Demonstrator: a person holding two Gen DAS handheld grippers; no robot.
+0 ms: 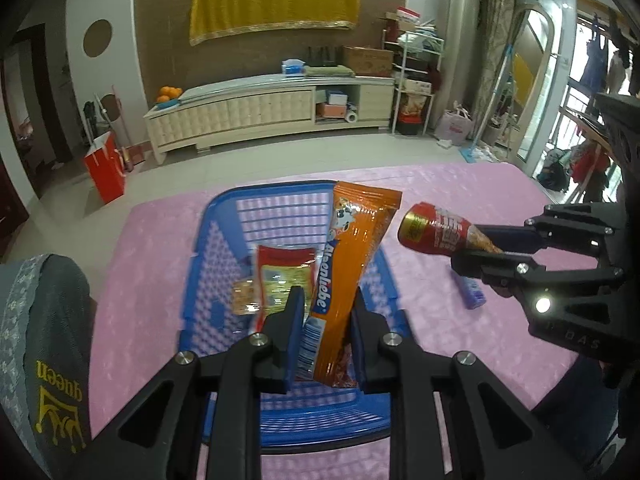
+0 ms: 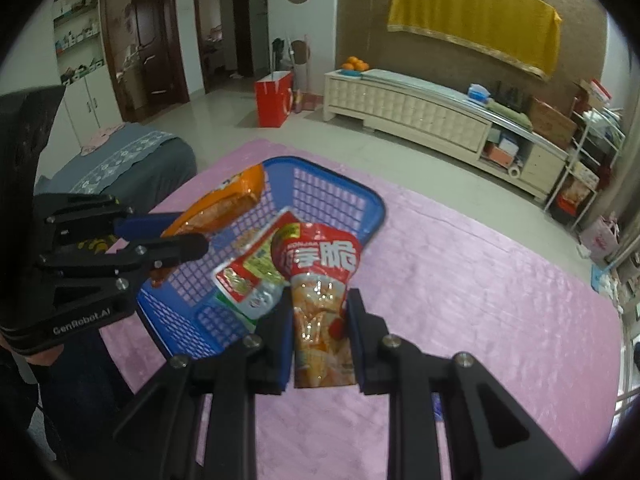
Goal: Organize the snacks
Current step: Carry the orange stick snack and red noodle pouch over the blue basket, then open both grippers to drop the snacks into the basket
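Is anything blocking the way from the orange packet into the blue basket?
Nothing visible does. The left gripper holds the orange packet above the blue basket, whose top is open; a red snack pack already lies inside.

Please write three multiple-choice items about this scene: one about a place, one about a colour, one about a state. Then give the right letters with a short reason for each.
1. Where does the small red packet lie?
A. in the blue basket
B. on the floor
C. on the cabinet

2. What colour is the packet in the left gripper?
A. green
B. orange
C. white

3. How is the right gripper?
A. open and empty
B. lying on the table
C. shut on a red snack bag

Key: 1 A, the packet rests on the basket floor; 2 B, the orange packet stands between the pads; 3 C, both pads press the bag.
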